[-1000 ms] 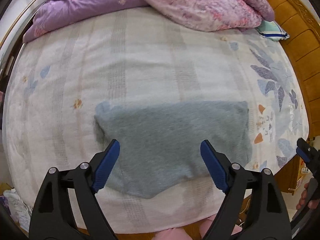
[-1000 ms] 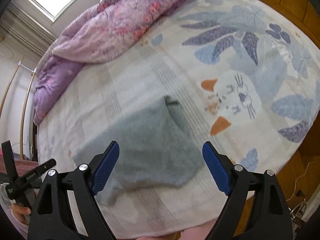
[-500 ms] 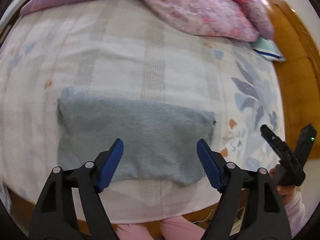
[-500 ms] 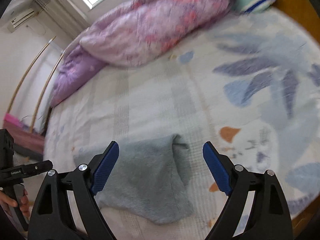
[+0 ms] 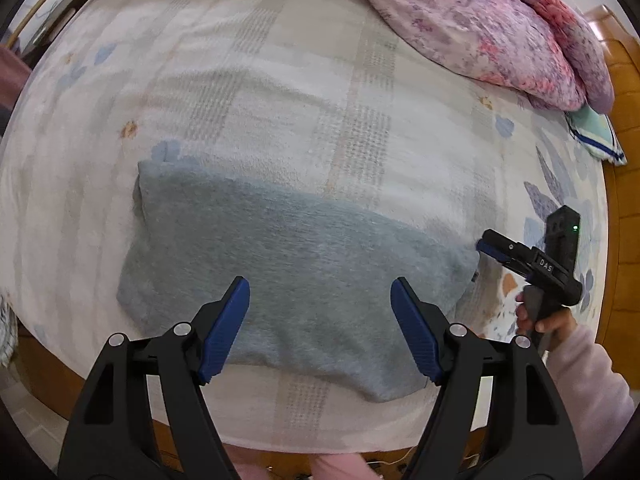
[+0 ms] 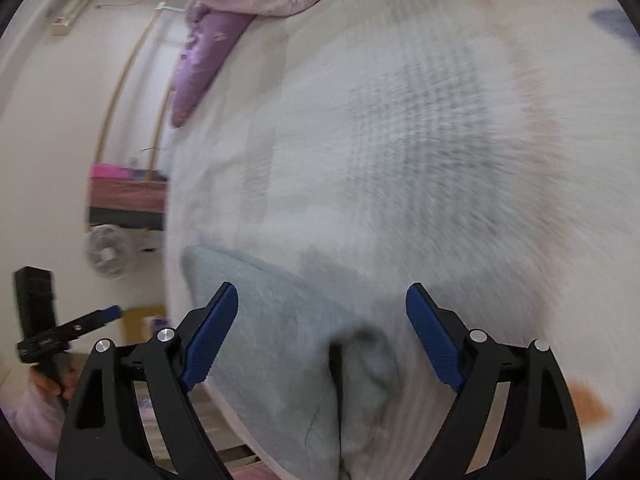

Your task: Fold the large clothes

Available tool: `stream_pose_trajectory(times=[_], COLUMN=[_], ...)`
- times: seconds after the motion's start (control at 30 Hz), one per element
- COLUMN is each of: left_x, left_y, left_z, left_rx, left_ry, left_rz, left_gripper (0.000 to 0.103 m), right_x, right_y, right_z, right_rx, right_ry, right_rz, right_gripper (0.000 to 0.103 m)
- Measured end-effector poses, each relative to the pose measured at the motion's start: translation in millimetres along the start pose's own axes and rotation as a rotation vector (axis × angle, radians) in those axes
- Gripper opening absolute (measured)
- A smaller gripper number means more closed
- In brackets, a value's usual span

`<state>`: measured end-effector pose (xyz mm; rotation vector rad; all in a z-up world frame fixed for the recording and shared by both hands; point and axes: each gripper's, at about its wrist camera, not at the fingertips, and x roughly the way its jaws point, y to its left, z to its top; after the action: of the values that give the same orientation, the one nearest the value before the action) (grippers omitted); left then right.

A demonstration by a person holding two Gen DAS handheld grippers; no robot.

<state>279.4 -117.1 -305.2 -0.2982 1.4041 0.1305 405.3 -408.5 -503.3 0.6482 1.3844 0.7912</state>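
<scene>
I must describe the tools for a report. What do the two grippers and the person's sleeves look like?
Both grippers are the same: black plastic frames with silver screws and two blue ribbed pads. The left gripper shows this close up. The right gripper has a black handle, a box on top with a small green light, and white letters on its side. The sleeve is pale pink. No cables show.

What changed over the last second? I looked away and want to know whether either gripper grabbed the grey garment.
Neither did. The right gripper swung down close to the grey garment's right corner, jaws open. The left gripper's jaws have just been closing slightly, gripping nothing. The garment stayed folded on the bed.
</scene>
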Motion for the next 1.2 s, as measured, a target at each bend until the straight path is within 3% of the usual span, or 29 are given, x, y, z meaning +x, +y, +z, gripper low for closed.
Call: stream_pose_trajectory(times=[0.07, 0.13, 0.27, 0.37, 0.4, 0.43, 0.47, 0.57, 0.6, 0.73, 0.9, 1.07, 1.2], left_x=[8.2, 21.0, 47.7, 64.3, 68.3, 71.4, 77.2, 94.8, 97.9, 106.5, 132.9, 184.2, 204.0], left_y=[1.0, -1.0, -15.4, -24.2, -25.1, -24.7, -23.7, -19.6, -19.1, -17.2, -16.0, -20.6, -35.8], left_z=[1.8, 6.5, 17.7, 26.5, 30.3, 32.9, 37.1, 48.0, 50.7, 61.3, 68.5, 68.0, 74.2], left_rx=[-0.016, -0.011, 0.075, 0.125, 0.123, 0.119, 0.112, 0.098, 0.097, 0.109, 0.106, 0.156, 0.208], left_ry=[-0.004, 0.007, 0.040, 0.057, 0.058, 0.063, 0.078, 0.139, 0.151, 0.187, 0.277, 0.363, 0.374], left_rz=[0.000, 0.017, 0.091, 0.128, 0.113, 0.099, 0.085, 0.106, 0.095, 0.086, 0.102, 0.187, 0.272], left_gripper=[0.074, 0.074, 0.073, 0.069, 0.068, 0.067, 0.056, 0.028, 0.015, 0.001, 0.000, 0.000, 0.001], right_x=[12.0, 12.2, 20.1, 40.8, 47.3, 50.4, 51.5, 57.6, 58.9, 55.4, 53.8, 63.4, 73.6], right_y=[-8.5, -6.5, -2.1, -3.1, -3.1, 1.1, 5.6, 3.1, -2.2, 17.2, 37.5, 57.8, 60.7], right_z=[0.7, -8.2, -48.1, -85.9, -92.8, -98.6, -102.0, -104.0, -108.1, -113.9, -112.3, -103.9, -102.5], right_rx=[-0.018, -0.075, -0.070, 0.052, 0.076, 0.072, 0.069, 0.242, 0.341, 0.385, 0.463, 0.433, 0.450], right_ry=[0.027, 0.000, 0.083, 0.153, 0.160, 0.132, 0.106, 0.082, 0.074, 0.044, 0.047, 0.065, 0.076], right_rz=[0.051, 0.099, 0.230, 0.338, 0.338, 0.295, 0.249, 0.126, 0.133, 0.054, -0.074, -0.197, -0.222], right_gripper=[0.087, 0.089, 0.089, 0.088, 0.082, 0.080, 0.076, 0.029, 0.026, 0.022, 0.021, 0.021, 0.022])
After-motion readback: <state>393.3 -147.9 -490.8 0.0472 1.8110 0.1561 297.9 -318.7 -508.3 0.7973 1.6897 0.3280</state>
